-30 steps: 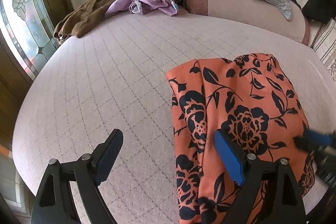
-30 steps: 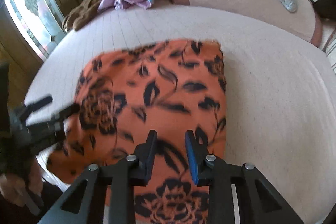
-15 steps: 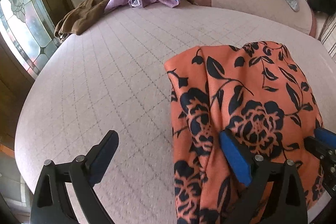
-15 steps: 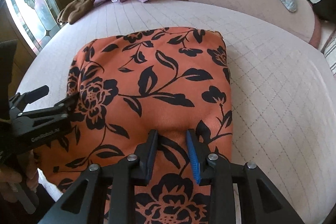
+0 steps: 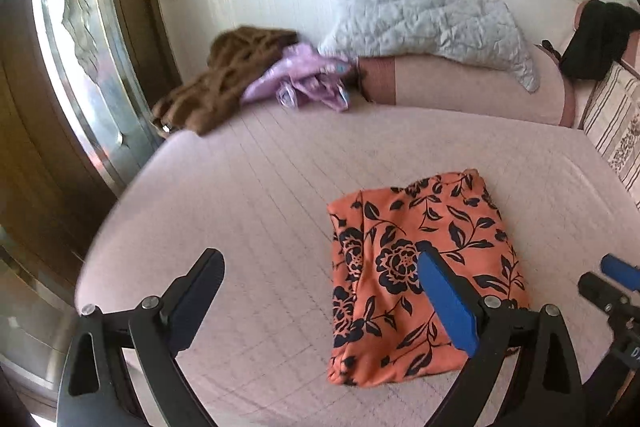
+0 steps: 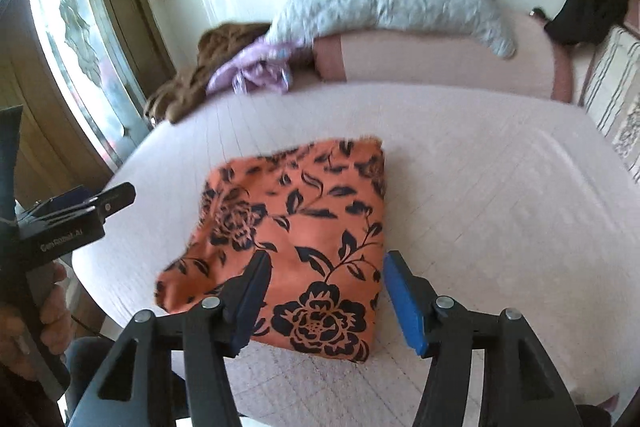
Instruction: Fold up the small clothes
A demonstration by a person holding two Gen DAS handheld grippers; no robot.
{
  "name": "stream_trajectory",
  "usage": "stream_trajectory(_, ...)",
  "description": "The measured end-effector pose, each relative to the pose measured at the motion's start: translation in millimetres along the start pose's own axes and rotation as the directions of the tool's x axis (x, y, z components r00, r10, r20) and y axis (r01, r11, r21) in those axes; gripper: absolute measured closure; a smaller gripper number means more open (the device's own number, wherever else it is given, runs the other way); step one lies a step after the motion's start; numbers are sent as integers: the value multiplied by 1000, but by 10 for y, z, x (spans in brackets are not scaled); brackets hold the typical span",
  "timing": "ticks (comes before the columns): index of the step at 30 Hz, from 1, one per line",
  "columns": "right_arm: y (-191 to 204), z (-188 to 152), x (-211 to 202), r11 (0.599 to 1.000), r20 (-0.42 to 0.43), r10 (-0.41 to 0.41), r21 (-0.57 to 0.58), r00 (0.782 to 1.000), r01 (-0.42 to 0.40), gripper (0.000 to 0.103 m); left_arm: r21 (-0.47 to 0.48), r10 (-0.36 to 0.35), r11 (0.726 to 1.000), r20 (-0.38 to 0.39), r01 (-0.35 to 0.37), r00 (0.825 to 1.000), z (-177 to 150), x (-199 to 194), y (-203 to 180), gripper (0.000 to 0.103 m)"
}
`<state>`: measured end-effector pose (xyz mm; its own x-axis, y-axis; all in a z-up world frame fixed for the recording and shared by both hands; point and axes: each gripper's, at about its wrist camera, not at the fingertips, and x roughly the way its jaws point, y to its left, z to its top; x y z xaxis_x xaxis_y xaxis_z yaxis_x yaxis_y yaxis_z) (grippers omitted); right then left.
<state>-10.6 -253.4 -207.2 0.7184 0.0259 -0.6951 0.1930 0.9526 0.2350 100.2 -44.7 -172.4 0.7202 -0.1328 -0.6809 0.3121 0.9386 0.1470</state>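
The orange cloth (image 6: 296, 239) with black flowers lies folded on the bed (image 5: 260, 187), just in front of my right gripper (image 6: 324, 303). My right jaws are opening, and nothing is pinched between them; the cloth sits below and past them. Its near edge is hidden behind my black fingers (image 6: 248, 291), and the far edge looks blurry. I cannot see how many layers are folded under the top.

My left gripper (image 5: 320, 303) has its jaws wide apart and holds nothing. The cloth (image 5: 420, 267) lies ahead of its blue pad (image 5: 448, 307), which covers a bit of it. The tip of my right gripper (image 5: 612, 283) pokes in at the far right there, cut off by the edge.

From the right camera I see the side of my left gripper (image 6: 72, 223) with small white writing on it. It is too fuzzy to read all of it. A hand (image 6: 48, 307) holds it, half cut off.

Far past the jaws, at the back of the bed, are a brown cloth (image 5: 224, 79), a purple cloth (image 5: 304, 83) and a grey quilted pillow (image 5: 428, 19) on a pink bolster (image 5: 472, 87). Something black (image 5: 600, 35) hangs at the far right; I cannot tell what. A glass door (image 5: 80, 47) is off to the left.
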Motion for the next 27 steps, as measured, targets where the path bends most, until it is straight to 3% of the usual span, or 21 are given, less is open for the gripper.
stream_trajectory(7, 24, 55, -503, 1000, 100, 9, -10, 995, -8, 40, -4, 44, 999, 104, -44, 994, 86, -519, 12, 6)
stream_trajectory(27, 159, -27, -1059, 998, 168, 52, -40, 984, -46, 40, -20, 71, 997, 219, -69, 973, 140, -1205, 23, 6)
